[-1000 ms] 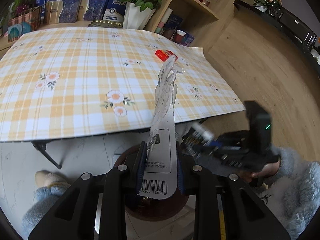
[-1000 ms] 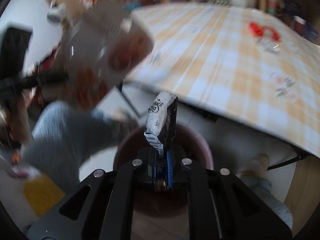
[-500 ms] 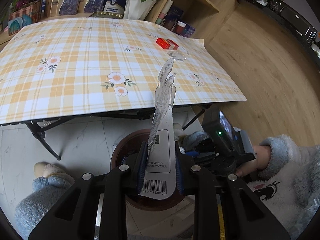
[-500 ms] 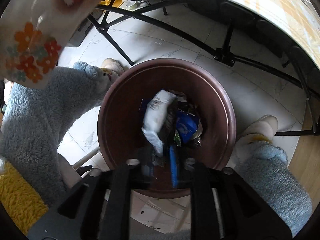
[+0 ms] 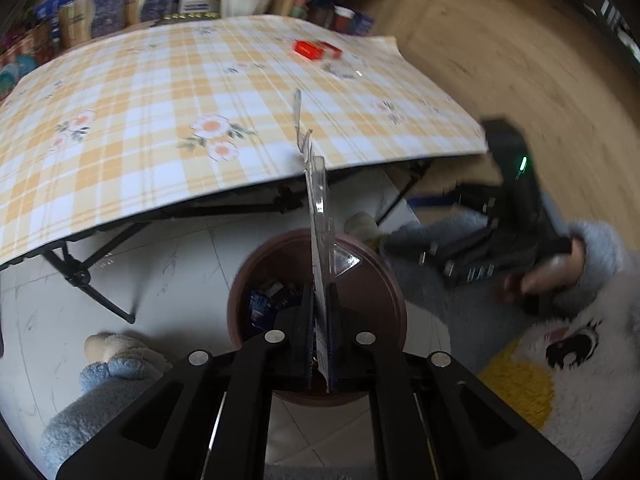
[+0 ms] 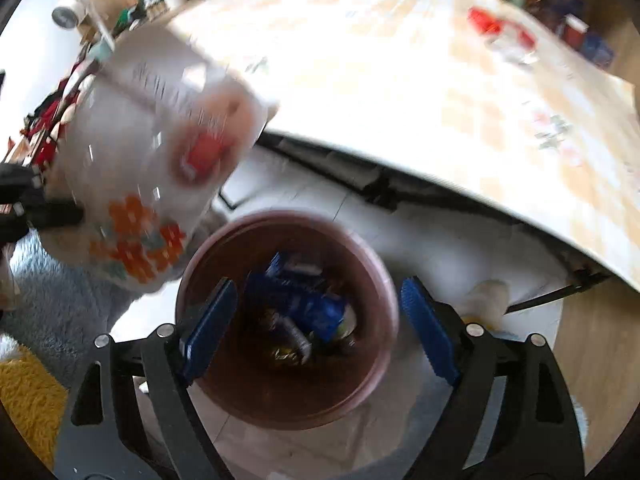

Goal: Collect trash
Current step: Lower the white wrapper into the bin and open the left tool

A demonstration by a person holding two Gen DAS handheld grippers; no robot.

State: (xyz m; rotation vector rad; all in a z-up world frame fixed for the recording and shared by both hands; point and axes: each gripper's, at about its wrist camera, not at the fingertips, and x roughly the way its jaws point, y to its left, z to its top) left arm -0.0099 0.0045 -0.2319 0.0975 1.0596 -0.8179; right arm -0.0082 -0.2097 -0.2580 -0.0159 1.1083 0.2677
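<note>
Step in hand: dropping collected trash into the bin.

Left tool point(image 5: 320, 344), bottom centre of the left wrist view, is clamped tight on a flat clear plastic package point(image 5: 318, 216). Its jaws have just been closing, and the package sits edge-on between the pads, sticking up toward the middle of the frame. It hangs right over the brown bin point(image 5: 372, 276), lower centre, which stands on the tiled floor below the near edge of the table point(image 5: 120, 92).

Right tool point(image 6: 316, 320), lower part of the right wrist view, is spread wide with nothing between the blue pads point(image 6: 212, 316). Its jaws have just been opening. The bin point(image 6: 372, 264) lies straight under it, and blue wrappers point(image 6: 308, 304) plus other scraps sit at its bottom. The same package point(image 6: 160, 152), floral print showing, appears blurred at upper left of that view, beside the bin's rim.

More trash is on the table: a red pack point(image 5: 316, 50) and a crumpled clear wrapper point(image 5: 340, 70) just beside it, upper centre of the left view.

Next move, as I judge it: spread the left tool so the package falls in the bin. The package is tall and may catch on the rim, so keep it centred over the opening. Then either tool goes back to the table for the red pack and clear wrapper. Task partly done.
</note>
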